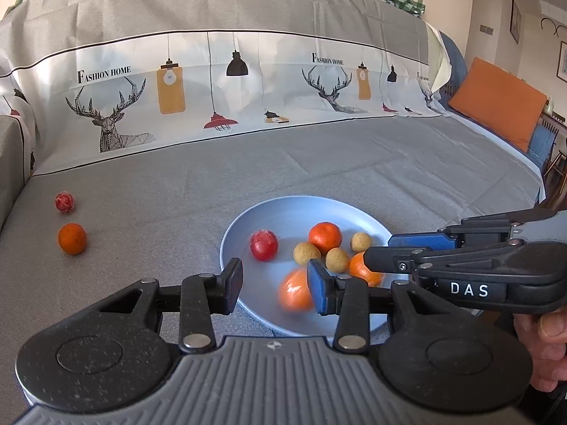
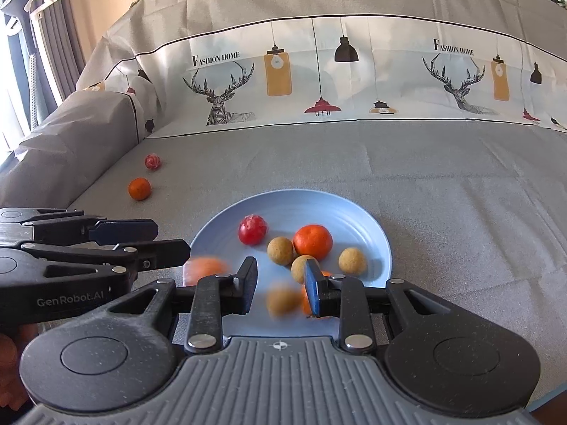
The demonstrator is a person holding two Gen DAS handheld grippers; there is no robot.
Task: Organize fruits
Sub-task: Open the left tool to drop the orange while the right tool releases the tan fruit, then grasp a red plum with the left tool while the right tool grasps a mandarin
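Both your claws — left and right — hang apart over the blue plate; blurred fruit, seemingly an orange, lies inside. Another orange sits on the sofa.

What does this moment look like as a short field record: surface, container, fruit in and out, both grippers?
surface: grey sofa cover
container: blue plate
in plate: red fruit, oranges, small tan fruits; two are motion-blurred
outside plate: small red fruit and orange, at far left on the cover
left gripper: open, over the plate's near edge, holding nothing
right gripper: open, over the plate, holding nothing
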